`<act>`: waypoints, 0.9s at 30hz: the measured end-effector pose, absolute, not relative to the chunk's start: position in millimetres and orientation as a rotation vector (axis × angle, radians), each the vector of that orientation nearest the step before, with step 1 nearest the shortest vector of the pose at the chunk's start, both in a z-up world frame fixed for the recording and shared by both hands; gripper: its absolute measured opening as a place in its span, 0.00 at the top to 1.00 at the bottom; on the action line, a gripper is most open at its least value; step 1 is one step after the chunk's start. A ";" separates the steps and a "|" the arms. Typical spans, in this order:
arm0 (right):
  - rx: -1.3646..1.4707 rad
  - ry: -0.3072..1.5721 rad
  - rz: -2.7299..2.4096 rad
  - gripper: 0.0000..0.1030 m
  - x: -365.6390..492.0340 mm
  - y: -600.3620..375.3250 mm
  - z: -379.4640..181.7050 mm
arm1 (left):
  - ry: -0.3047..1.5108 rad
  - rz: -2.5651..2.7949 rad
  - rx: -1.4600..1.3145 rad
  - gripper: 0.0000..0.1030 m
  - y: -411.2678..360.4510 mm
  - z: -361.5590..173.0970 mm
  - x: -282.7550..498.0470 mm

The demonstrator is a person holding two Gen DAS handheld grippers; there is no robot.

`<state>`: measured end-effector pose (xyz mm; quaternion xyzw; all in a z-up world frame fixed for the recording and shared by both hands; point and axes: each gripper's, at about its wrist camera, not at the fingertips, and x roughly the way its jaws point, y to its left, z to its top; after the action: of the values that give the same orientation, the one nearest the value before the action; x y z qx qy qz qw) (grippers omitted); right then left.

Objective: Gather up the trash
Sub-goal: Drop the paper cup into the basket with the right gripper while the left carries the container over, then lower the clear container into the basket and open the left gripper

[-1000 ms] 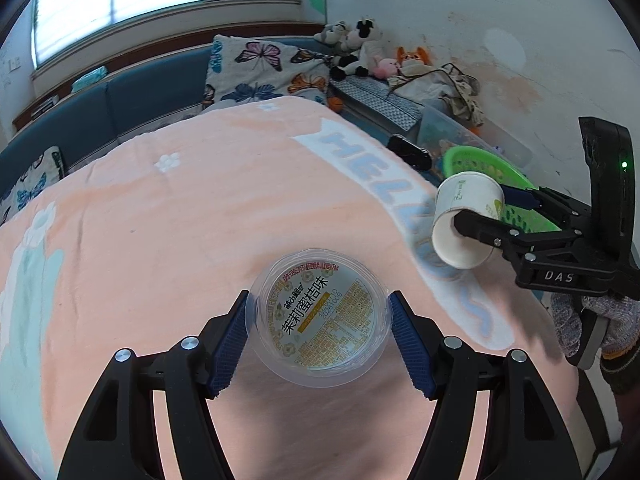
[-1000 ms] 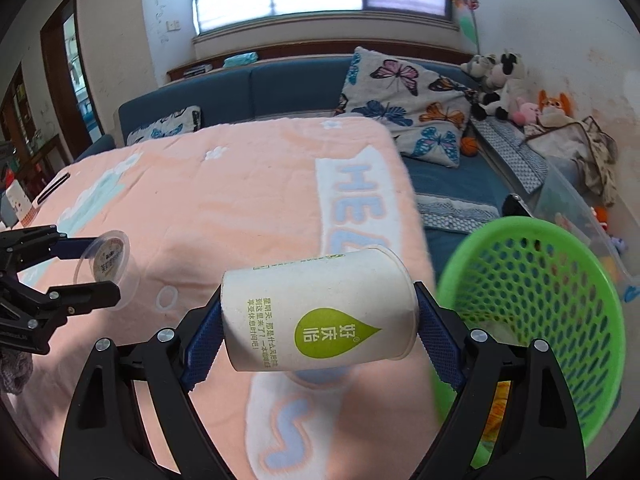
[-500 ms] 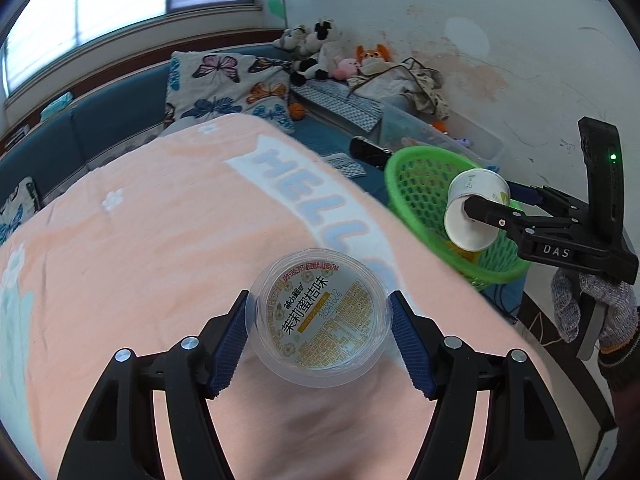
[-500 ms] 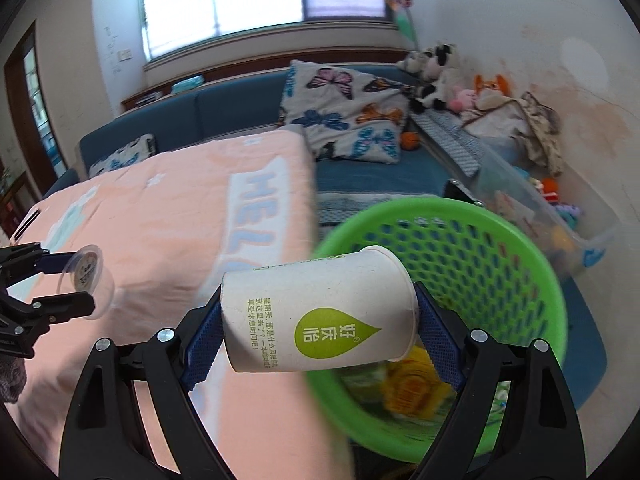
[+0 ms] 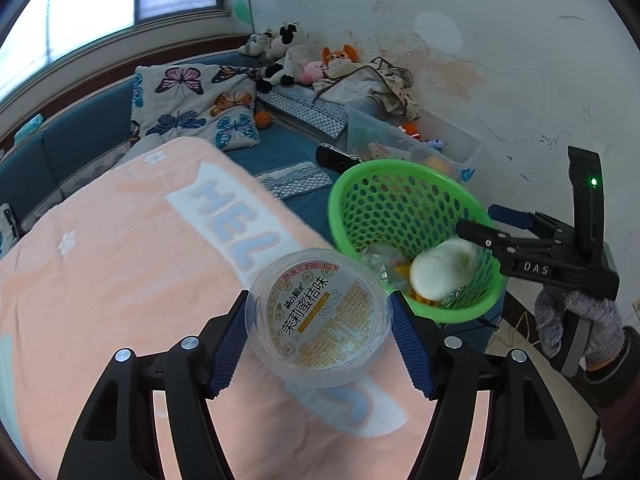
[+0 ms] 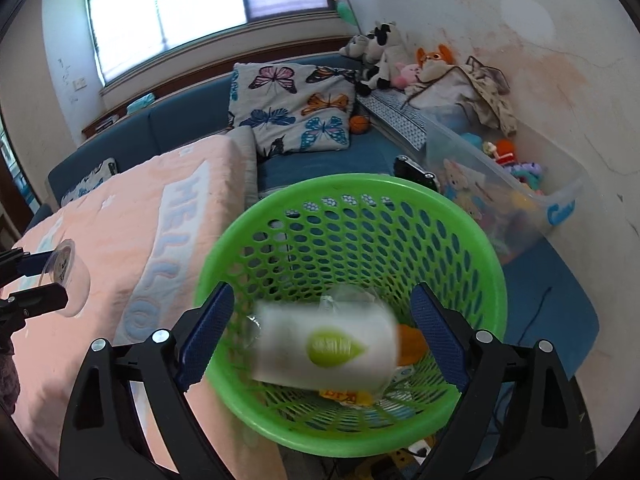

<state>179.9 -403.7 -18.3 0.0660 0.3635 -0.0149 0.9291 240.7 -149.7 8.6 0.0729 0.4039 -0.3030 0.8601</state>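
White paper cup [image 6: 326, 350] now loose, blurred inside green basket [image 6: 486, 248].
Right gripper [image 6: 320, 322] spreading, released; left gripper [image 5: 318, 320] still pinching clear plastic tub [image 5: 318, 316].

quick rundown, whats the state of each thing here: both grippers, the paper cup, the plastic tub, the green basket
right gripper: jaws opening, pads clear of the cup
paper cup: released, on its side, blurred, dropping into the basket
left gripper: shut on the tub
plastic tub: held, lid on
green basket: upright, already holding some trash
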 end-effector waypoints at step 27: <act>0.193 0.696 -0.120 0.12 117.9 -465.6 -17.5 | 0.934 -0.748 0.161 0.36 -282.7 -11.7 267.0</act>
<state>117.9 -465.6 -17.5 0.0944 0.3401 -0.0588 0.9338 267.0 -282.7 -11.7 0.0758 0.4391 -0.3518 0.8233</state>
